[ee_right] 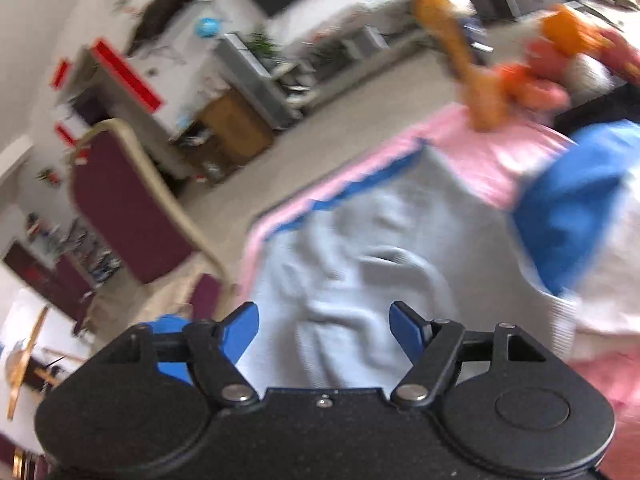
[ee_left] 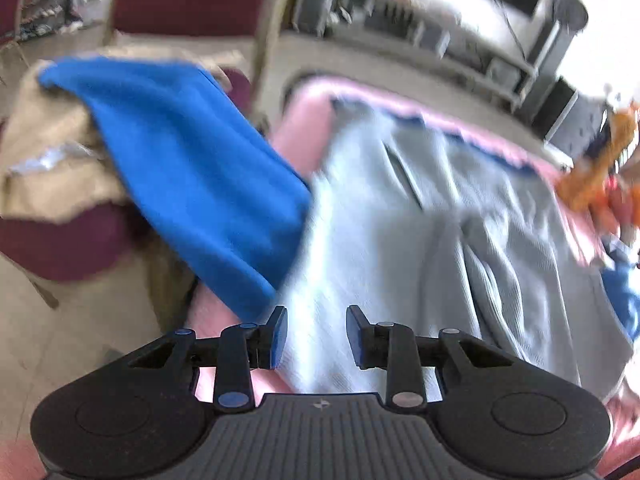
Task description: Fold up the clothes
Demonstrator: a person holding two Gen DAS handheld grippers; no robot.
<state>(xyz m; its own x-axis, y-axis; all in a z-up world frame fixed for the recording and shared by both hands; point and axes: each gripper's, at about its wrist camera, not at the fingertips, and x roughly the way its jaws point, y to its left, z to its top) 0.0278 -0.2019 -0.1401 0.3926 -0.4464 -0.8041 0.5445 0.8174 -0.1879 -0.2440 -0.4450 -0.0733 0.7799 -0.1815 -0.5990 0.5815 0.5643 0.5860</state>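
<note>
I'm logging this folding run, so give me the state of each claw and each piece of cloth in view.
Left claw: open, holding nothing.
Right claw: open, holding nothing.
Light grey garment: spread out, wrinkled, on the pink cover.
Blue cloth: draped loose, unfolded, beside the grey garment.

A maroon chair (ee_right: 120,204) with a pale curved frame stands at the left of the right wrist view, before a cluttered wooden cabinet (ee_right: 236,128) and grey shelving (ee_right: 256,76) at upper centre. An orange plush toy (ee_right: 480,80) sits at the upper right on a pink table cover (ee_right: 480,160), all blurred.
</note>
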